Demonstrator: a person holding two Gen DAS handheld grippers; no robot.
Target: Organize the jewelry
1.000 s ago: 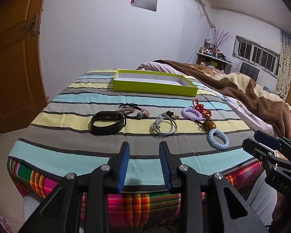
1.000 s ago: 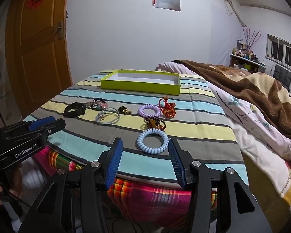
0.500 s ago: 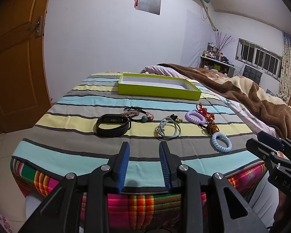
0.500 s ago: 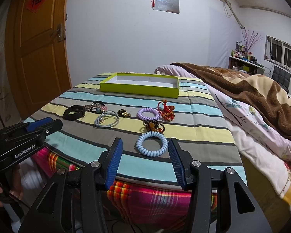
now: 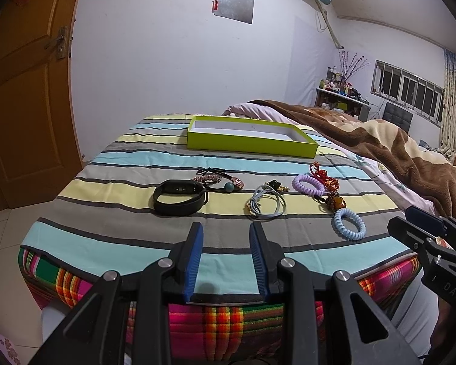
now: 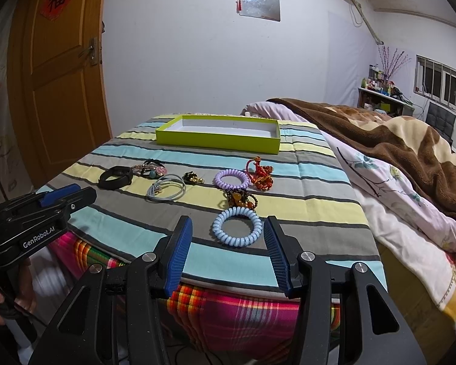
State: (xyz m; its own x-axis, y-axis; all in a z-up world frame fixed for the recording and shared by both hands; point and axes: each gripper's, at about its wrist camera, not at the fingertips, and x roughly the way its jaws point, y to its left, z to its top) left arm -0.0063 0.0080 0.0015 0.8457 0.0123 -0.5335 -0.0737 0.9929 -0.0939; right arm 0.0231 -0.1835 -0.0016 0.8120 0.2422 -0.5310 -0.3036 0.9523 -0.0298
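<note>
Task not started. The shallow lime-green cardboard tray [image 6: 217, 142] is empty; all jewelry, from the black rubber wristband [image 5: 180, 200] to the pale-blue spiral hair tie [image 6: 237, 226], lies on the striped bedspread [image 6: 304, 182]. The left gripper [image 5: 225, 260] and right gripper [image 6: 228, 254] are both spread, holding nothing.

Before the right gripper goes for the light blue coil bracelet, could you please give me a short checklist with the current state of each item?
1. Right gripper open and empty: ok, jaws spread wide with nothing between them.
2. Light blue coil bracelet lined up: ok, it lies flat just ahead, between the jaw lines.
3. Bracelet free of neighbours: cannot tell, the amber bead piece sits right at its far edge.
4. Green tray ready to receive: ok, open, and the inside that shows is bare.
5. Left gripper out of the way: ok, open and empty, held off to the left at the bed's near edge.
</note>
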